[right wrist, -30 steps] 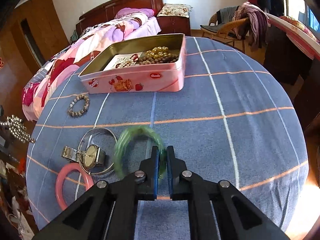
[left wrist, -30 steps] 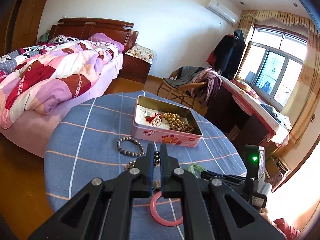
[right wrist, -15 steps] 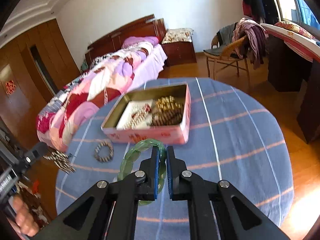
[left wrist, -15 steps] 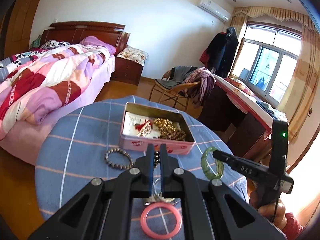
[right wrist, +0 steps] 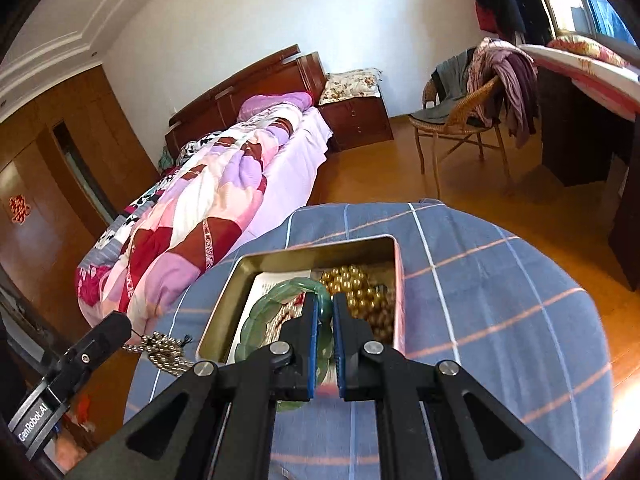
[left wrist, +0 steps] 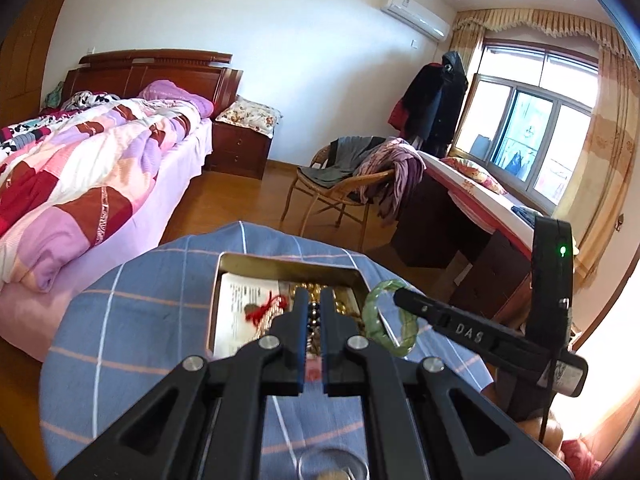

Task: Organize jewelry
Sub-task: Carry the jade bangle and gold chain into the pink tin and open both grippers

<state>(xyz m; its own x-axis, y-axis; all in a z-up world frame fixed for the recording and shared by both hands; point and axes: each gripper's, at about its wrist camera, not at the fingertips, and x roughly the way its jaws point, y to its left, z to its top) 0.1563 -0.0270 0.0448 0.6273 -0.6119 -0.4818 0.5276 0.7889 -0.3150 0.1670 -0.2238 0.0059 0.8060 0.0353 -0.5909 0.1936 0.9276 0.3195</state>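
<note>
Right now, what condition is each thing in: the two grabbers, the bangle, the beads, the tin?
Left gripper: shut on a dark bead bracelet, which dangles from it.
Right gripper: shut on the green bangle, held above the tin.
Tin: open, no lid on it, with gold beads and a paper inside.
Table: covered with a blue checked cloth.

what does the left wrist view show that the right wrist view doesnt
Only the left wrist view shows the air conditioner, the whole window and the red tassel inside the tin.

Only the right wrist view shows the wardrobe and the beaded strand dangling from the left gripper.

Both show the tin on the blue checked tablecloth, the green bangle clamped in the right gripper, the bed and the wicker chair.
</note>
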